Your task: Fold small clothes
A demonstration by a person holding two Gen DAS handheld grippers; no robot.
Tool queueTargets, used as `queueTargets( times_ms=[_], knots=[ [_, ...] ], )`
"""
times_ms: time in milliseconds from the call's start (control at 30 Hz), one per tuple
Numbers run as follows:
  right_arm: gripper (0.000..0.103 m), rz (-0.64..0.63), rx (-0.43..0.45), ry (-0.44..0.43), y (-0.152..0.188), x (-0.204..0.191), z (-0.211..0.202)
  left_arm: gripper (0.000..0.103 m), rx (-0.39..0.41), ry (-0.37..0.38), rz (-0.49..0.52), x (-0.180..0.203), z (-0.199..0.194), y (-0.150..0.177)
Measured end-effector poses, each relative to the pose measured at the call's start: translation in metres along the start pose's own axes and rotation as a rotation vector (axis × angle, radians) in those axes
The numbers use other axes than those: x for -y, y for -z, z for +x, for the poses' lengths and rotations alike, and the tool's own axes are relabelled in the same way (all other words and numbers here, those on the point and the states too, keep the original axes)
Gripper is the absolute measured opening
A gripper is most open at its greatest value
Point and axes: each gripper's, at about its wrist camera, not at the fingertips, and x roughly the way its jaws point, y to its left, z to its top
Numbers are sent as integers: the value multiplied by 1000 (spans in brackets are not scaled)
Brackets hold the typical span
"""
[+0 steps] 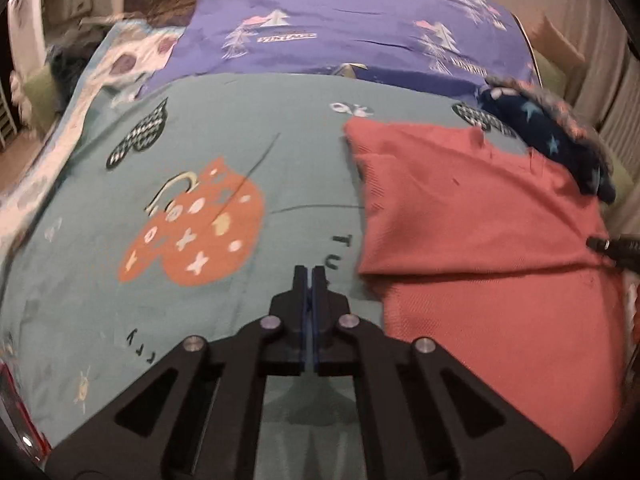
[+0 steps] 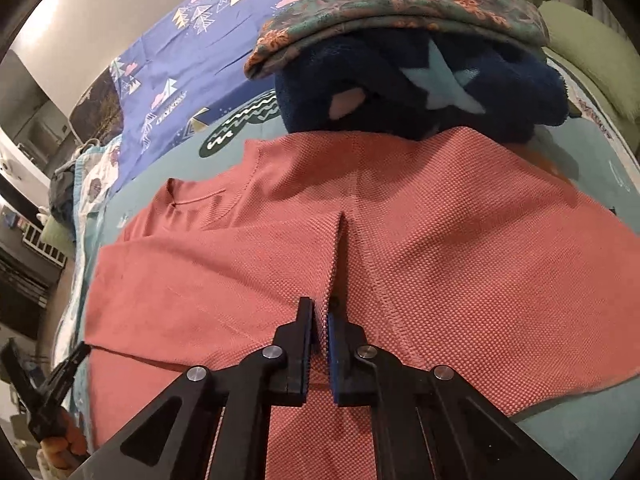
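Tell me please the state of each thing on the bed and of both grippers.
Salmon garment: partly folded, flat on the bed.
Right gripper: shut on a raised pleat of the salmon garment.
Left gripper: shut, holding nothing.
Navy star fleece: bunched, under the floral cloth.
Floral cloth: folded, on top.

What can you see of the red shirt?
The red shirt is a coral textured knit, lying mostly flat on the teal bedspread, its upper part folded over with a stitched hem showing. The right gripper is shut on a pinched ridge of it. A dark starred fleece overlaps its far edge. The shut left gripper is beside it, apart.
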Motion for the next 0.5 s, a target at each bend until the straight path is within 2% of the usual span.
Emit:
queueTargets(
  times_ms=[67, 100, 133, 200, 267, 367, 400, 433, 467, 500],
  knots=[
    [14, 5, 15, -2, 0, 1, -5, 11, 3, 49, -37, -7, -4, -8],
    [19, 9, 24, -11, -1, 2, -7, 29, 8, 72, -41, -7, -5, -16],
    [23, 12, 35, -21, -2, 3, -10, 52, 7, 87, -38, -5, -3, -22],
    [25, 14, 54, -28, -3, 4, -16, 65, 14, 119, -40, 1, 6, -41],
    [25, 15, 60, -35, -4, 4, -19, 65, 10, 127, -28, 8, 21, -58],
    [25, 5, 59, -42, -4, 1, -19, 63, -54, 168, -7, 18, 56, -82],
    [25, -2, 58, -41, -4, 0, -18, 46, -73, 186, -7, 21, 70, -90],
    [25, -7, 56, -40, -4, -1, -17, 16, -81, 199, -7, 24, 77, -94],
    [25, -9, 55, -37, -4, -2, -15, 4, -90, 212, 0, 26, 83, -96],
    [25, -10, 52, -37, -3, -2, -14, 5, -85, 211, 9, 28, 85, -99]
  ],
)
